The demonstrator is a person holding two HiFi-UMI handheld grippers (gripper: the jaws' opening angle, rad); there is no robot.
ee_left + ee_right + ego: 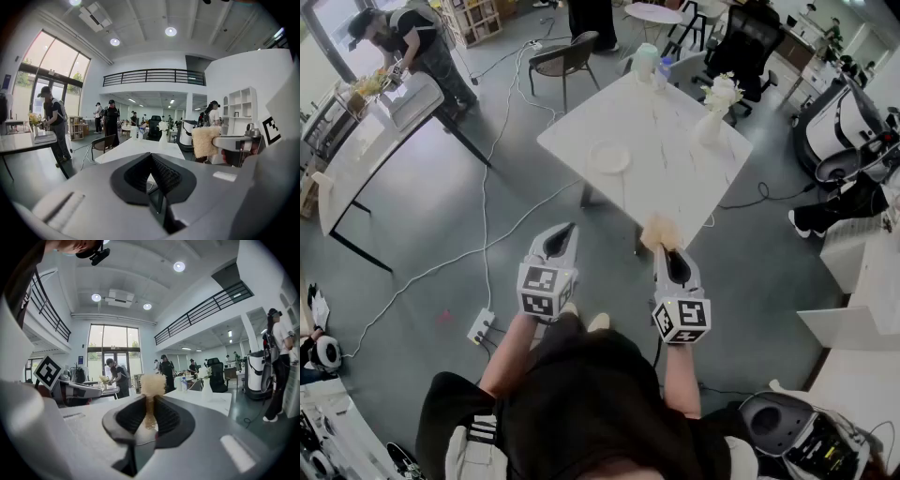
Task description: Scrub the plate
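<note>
Right hand-held gripper (662, 251) clamping sponge (660, 231), flowers (722, 92) in vase (710, 127)

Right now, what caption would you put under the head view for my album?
Right gripper holds a fluffy scrubber near the table with the plate; left gripper shut, empty.

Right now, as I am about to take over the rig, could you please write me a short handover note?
Left gripper: shut, empty, in the air short of the white table.
Right gripper: shut on the tan scrub pad, also short of the table.
Plate: on the table, toward its left side in the head view, touched by neither gripper.
Done: the pad is in hand.
Left: step up to the plate and scrub it.
</note>
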